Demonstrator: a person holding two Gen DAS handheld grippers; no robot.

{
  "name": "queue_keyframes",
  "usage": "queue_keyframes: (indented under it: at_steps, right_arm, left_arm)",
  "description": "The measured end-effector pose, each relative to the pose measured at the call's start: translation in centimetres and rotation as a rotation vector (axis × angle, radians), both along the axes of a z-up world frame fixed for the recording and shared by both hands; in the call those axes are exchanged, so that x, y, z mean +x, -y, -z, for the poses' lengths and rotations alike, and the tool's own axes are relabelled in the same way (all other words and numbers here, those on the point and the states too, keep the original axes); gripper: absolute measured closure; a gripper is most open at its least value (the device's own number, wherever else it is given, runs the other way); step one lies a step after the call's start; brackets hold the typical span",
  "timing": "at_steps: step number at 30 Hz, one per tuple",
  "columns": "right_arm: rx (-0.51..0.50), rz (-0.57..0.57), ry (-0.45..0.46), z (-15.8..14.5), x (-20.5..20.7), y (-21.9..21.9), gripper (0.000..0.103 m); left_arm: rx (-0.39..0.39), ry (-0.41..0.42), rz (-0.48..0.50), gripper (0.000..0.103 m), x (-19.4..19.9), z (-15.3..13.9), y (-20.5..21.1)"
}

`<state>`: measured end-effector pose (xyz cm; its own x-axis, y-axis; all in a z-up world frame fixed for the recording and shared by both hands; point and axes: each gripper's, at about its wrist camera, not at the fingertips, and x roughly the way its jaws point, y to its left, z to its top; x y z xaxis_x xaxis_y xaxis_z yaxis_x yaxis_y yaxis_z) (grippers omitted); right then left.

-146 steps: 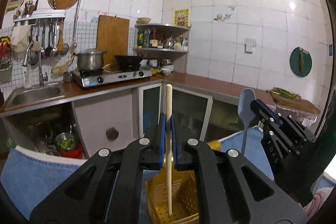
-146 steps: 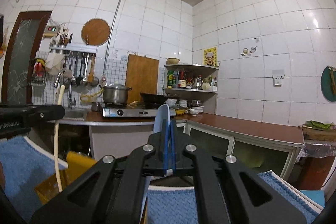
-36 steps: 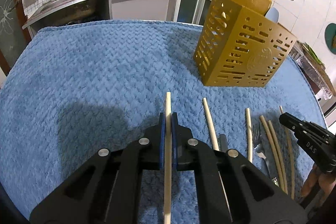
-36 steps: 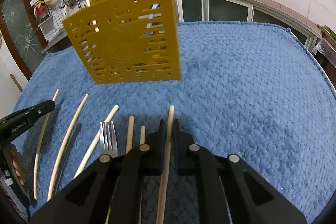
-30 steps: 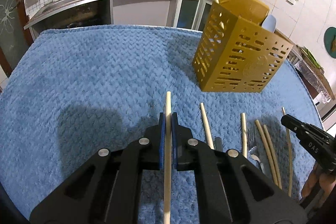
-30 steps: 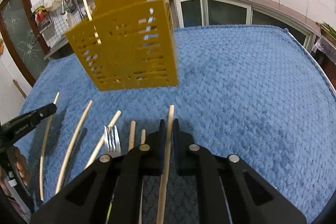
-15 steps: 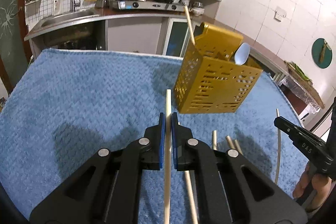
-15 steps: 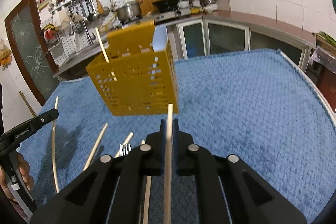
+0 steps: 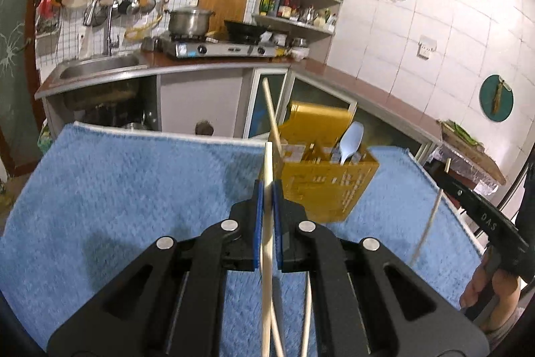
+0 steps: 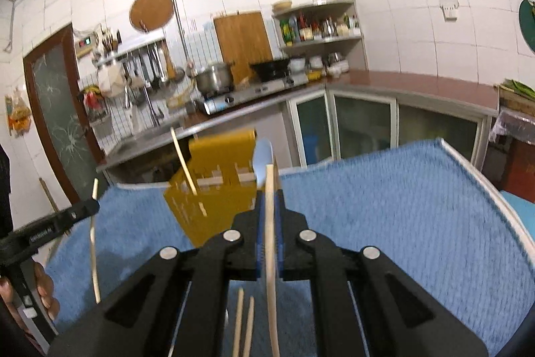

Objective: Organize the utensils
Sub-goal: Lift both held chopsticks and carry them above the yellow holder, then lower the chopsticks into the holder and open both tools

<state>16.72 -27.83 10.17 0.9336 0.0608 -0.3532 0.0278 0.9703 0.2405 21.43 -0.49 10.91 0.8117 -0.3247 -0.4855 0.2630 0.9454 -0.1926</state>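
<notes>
My left gripper (image 9: 266, 189) is shut on a pale wooden chopstick (image 9: 266, 243), held above the blue towel (image 9: 133, 189). My right gripper (image 10: 269, 199) is shut on another chopstick (image 10: 270, 223); it also shows at the right of the left wrist view (image 9: 431, 216). The yellow slotted utensil holder (image 9: 321, 179) stands just ahead of both grippers, also in the right wrist view (image 10: 214, 189). It holds a light blue spoon (image 9: 349, 139) and a leaning chopstick (image 9: 271, 112). More chopsticks (image 10: 244, 323) lie on the towel below my right gripper.
The blue towel's far edge (image 9: 160, 136) drops off toward the kitchen cabinets. A counter with a sink (image 9: 97, 69), a gas stove (image 9: 217, 47) and a pot lies beyond. The left gripper shows at the left of the right wrist view (image 10: 63, 219).
Both grippers have risen off the towel, each lifting its chopstick, and now point more level toward the utensil holder. The loose utensils have dropped below view.
</notes>
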Motion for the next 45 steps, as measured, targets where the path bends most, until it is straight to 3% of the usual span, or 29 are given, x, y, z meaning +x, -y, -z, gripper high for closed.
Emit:
queue_keyframes:
  at_steps: [13,19,26,33,45]
  right_arm:
    - [-0.077,-0.034,0.186,-12.3,4.1,-0.8,0.097]
    - [-0.112,-0.03,0.22,-15.0,6.5,-1.5,0.097]
    - [-0.132,-0.035,0.178,-12.6,9.7,-1.9,0.097]
    - [-0.146,-0.035,0.113,-8.4,12.0,-1.4,0.097]
    - [-0.165,-0.041,0.025,-1.4,14.0,-2.1,0.097]
  left_arm:
    - [-0.055,0.247,-0.002,0.099,5.2,-10.4,3.9]
    - [-0.063,0.338,-0.023,0.099,8.6,-12.3,5.9]
    - [-0.048,0.386,-0.04,0.099,12.8,-9.6,8.3]
    - [-0.059,0.322,-0.032,0.099,16.0,-5.8,9.0]
    - [0.056,0.222,-0.02,0.099,14.6,0.3,7.8]
